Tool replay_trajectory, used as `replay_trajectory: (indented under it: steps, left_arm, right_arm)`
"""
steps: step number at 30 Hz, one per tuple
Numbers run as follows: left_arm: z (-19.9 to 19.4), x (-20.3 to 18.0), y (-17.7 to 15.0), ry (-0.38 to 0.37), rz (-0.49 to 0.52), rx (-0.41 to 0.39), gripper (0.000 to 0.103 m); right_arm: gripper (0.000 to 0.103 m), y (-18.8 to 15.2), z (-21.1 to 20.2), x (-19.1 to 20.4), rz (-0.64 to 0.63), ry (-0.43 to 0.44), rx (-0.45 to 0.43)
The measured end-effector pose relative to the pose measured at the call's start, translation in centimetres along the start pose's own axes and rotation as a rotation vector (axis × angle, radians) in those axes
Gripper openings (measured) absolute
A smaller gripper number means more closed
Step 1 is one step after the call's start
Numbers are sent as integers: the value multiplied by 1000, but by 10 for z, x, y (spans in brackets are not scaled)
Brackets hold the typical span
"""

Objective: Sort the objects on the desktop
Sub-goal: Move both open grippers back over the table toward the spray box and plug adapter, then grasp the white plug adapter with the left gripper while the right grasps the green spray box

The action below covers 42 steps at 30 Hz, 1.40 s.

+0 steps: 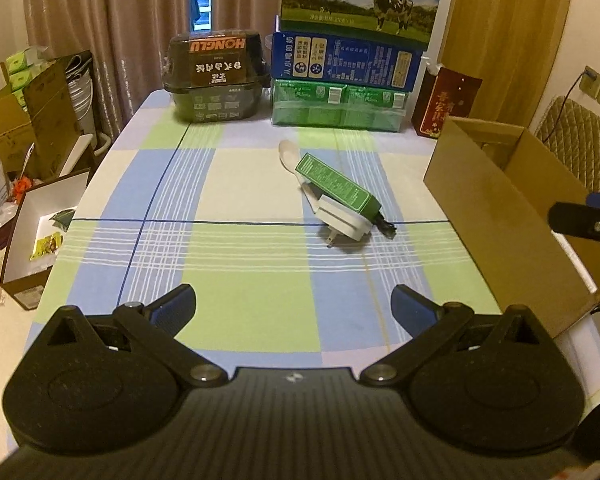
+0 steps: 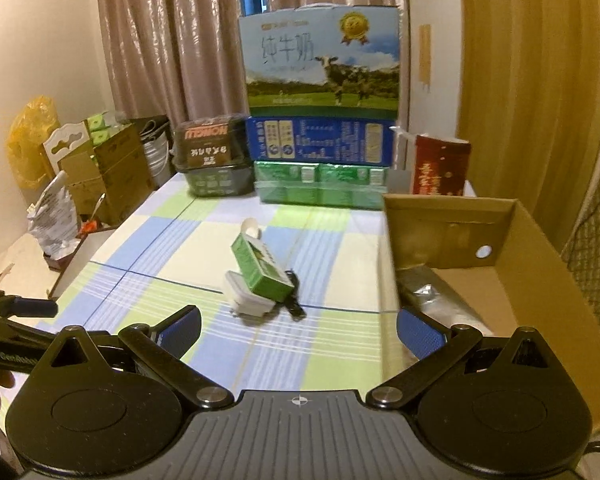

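A small pile lies mid-table on the checked cloth: a green carton (image 1: 337, 187) (image 2: 262, 270) rests on a white plug adapter (image 1: 345, 224) (image 2: 247, 298), with a white spoon (image 1: 290, 154) (image 2: 251, 227) behind and a black item (image 1: 386, 228) (image 2: 294, 306) beside it. An open cardboard box (image 1: 500, 216) (image 2: 532, 280) stands at the right and holds a silvery packet (image 2: 432, 300). My left gripper (image 1: 294, 306) is open and empty, short of the pile. My right gripper (image 2: 298, 330) is open and empty, near the box's left wall.
Milk cartons (image 1: 348, 76) (image 2: 320, 120), a dark HONGLU container (image 1: 216, 76) (image 2: 210, 156) and a red packet (image 1: 444, 104) (image 2: 440, 164) line the table's far edge. Boxes and bags (image 1: 32, 128) (image 2: 100, 168) crowd the floor at left.
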<state>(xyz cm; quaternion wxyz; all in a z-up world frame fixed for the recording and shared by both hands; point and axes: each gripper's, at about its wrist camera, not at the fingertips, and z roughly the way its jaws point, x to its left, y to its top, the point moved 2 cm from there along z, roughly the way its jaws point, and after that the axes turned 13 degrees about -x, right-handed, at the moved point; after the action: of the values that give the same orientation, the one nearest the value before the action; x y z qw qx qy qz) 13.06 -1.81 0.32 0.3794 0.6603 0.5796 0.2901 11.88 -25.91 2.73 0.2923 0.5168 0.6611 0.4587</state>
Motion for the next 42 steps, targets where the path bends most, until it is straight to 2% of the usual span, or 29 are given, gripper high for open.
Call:
replay_trajectory:
  steps: [11,13,16,18,24,32,42]
  left_arm:
    - [59,11,-16,-56,84,9,102]
    - [72,13,-20,-73,103,8,101]
    - [90,14,-24,-97,128,22,93]
    - [101,13,-23,-116,154,15,93]
    - [127,11,-19,-192,218,-36,92]
    - [160,2,-16,-270,266,-50,85]
    - [193,-16,-10,-347,293,-79,85]
  right_arm:
    - [100,-22,71,18,-12,25,37]
    - [96,-27,86,19,-13,31,49]
    - [85,-34,107,18,-8,43,68]
    - [76,-38,122,16,-4,45,79]
    - [69,-44,156,9,4,42,95]
    - [64,-46,180,-1,4,47,124]
    - [64,-46,187,-8,19,40,128]
